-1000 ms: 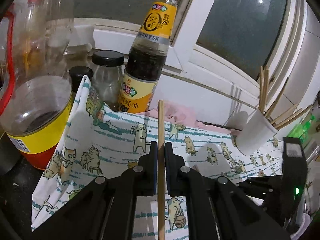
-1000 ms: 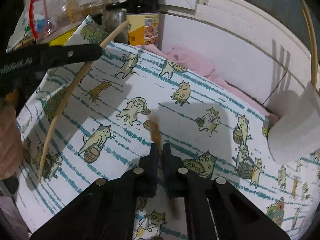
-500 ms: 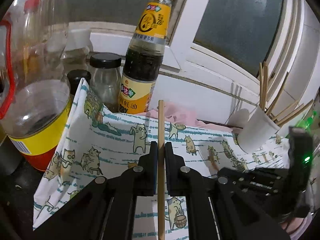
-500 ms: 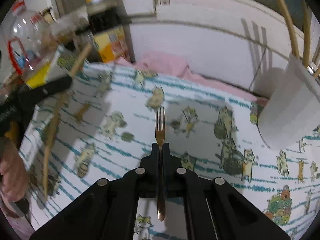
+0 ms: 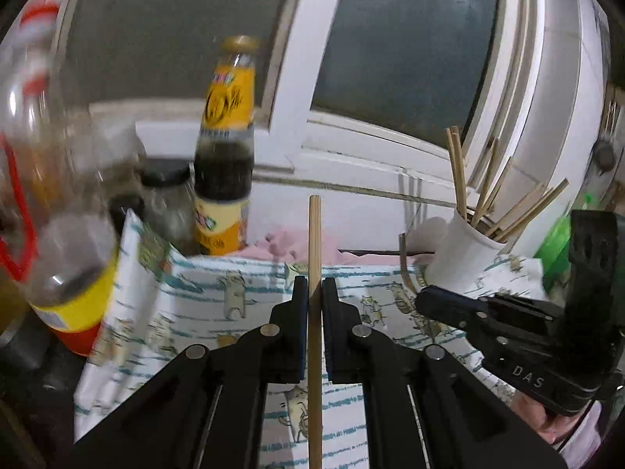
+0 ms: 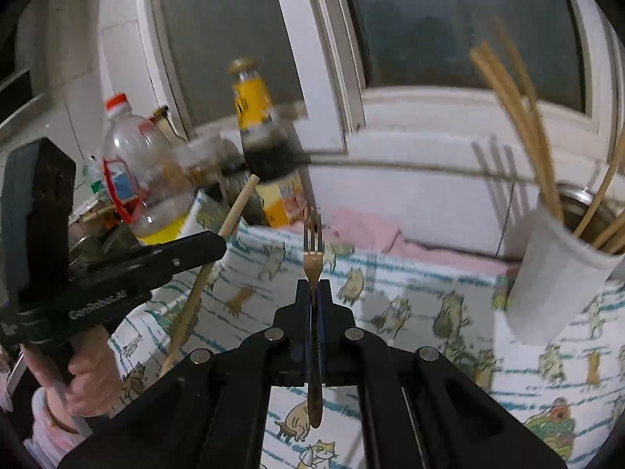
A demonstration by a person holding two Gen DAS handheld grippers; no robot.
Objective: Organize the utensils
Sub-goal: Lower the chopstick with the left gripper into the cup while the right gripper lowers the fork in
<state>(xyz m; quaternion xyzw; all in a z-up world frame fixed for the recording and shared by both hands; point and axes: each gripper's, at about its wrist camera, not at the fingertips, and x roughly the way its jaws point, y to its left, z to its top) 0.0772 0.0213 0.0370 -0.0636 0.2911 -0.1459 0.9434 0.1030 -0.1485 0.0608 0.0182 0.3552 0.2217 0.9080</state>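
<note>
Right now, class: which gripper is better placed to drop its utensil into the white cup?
Probably the right gripper: its fork sits nearer the white cup than the left gripper holding a chopstick.

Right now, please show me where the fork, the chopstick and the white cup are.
fork [image 6: 312,262]: right wrist view, on its neck below the tines.
chopstick [image 5: 315,234]: left wrist view, on the shaft above the jaws.
white cup [image 6: 554,277]: right wrist view, on its side wall.

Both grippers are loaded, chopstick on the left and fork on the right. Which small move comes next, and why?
Probably carry the right gripper rightward toward the white cup. It is shut on the fork, lifted off the cat-print cloth, and the cup already holds chopsticks. The left gripper can follow with its chopstick.
</note>
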